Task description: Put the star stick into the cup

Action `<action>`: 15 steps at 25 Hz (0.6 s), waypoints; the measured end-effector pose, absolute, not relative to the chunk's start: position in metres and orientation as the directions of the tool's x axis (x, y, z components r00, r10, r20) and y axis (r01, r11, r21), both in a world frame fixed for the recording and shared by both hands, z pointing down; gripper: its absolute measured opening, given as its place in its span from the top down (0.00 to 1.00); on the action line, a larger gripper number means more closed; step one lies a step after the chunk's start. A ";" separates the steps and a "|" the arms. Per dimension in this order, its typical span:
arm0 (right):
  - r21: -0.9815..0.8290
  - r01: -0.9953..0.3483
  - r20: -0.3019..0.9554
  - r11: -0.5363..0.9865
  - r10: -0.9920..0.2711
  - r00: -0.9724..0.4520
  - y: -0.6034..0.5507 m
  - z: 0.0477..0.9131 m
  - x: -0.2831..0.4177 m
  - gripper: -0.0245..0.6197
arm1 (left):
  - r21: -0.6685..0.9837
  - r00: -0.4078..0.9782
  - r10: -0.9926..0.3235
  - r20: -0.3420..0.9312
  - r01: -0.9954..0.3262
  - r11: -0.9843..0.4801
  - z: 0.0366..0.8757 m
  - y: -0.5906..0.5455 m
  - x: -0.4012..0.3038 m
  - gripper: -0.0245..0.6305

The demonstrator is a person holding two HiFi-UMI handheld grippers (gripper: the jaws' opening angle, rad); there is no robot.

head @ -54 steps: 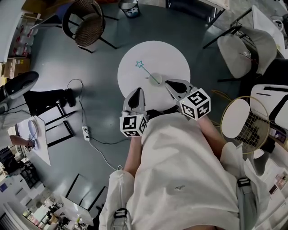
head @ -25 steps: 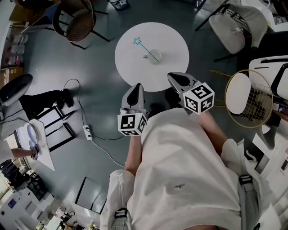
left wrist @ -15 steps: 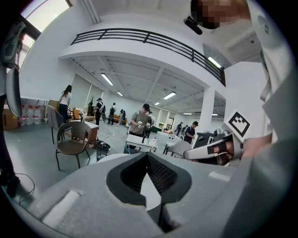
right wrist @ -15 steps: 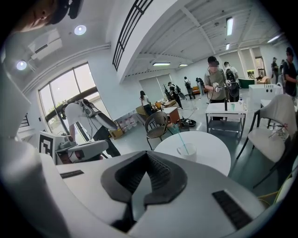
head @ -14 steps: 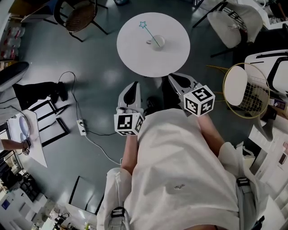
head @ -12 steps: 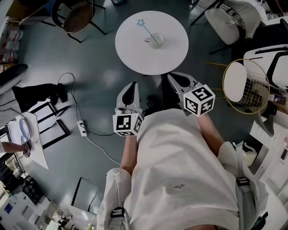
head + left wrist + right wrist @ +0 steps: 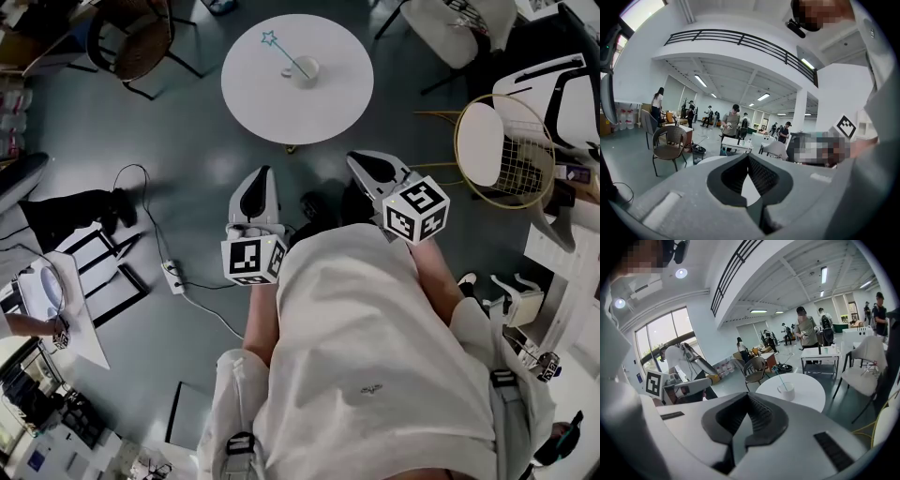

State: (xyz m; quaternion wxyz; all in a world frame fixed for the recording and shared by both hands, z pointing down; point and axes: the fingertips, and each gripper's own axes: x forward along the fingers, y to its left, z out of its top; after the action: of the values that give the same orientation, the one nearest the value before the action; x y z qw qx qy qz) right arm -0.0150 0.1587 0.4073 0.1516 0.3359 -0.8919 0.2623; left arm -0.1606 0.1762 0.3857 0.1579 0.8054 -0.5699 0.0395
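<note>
1. Round white table [image 7: 319, 108] stands on the grey floor [image 7: 187, 141], well ahead of the person. Both grippers are short of it, held near the body over the floor.
2. Small white cup [image 7: 306, 70] sits upright on the table, toward its far side. The right gripper view shows it too [image 7: 786, 391], with a bare tabletop round it.
3. Thin teal stick with an outlined star at its tip [image 7: 281, 52] – lower end down inside the cup, shaft leaning out over the rim. In the head view the star end points up-left and hangs over the table near its far-left edge.
4. Left gripper [image 7: 255, 180], grey-white with a marker cube – its own view shows the jaws pressed together at the tips, with nothing between them.
5. Right gripper [image 7: 364, 165], same build: jaws closed tip to tip and empty. It points toward the table, and the cup and stick show beyond the tips in its view.
6. The two grippers are apart, one each side of the person's white shirt [image 7: 366, 356].
7. Brown wicker chair [image 7: 141, 52] stands left of the table, clear of it.
</note>
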 end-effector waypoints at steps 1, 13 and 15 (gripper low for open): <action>-0.365 -0.679 0.436 0.637 -0.527 -0.729 0.157 0.404 -0.015 0.95 | 0.207 0.343 -0.909 0.237 -0.932 -0.298 0.384 0.176 -0.161 0.95; -0.326 -0.607 0.370 0.725 -0.494 -0.787 0.182 0.370 -0.020 0.95 | 0.230 0.386 -0.894 0.228 -0.913 -0.336 0.377 0.182 -0.129 0.95; -0.337 -0.614 0.376 0.714 -0.496 -0.783 0.188 0.375 -0.015 0.95 | 0.233 0.399 -0.887 0.233 -0.908 -0.347 0.378 0.187 -0.124 0.95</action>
State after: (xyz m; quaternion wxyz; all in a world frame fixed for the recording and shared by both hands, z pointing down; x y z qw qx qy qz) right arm -0.0145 0.1878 0.3747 0.1300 0.3025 -0.9166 0.2267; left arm -0.1236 0.1867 0.3783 0.1637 0.8201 -0.5474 0.0325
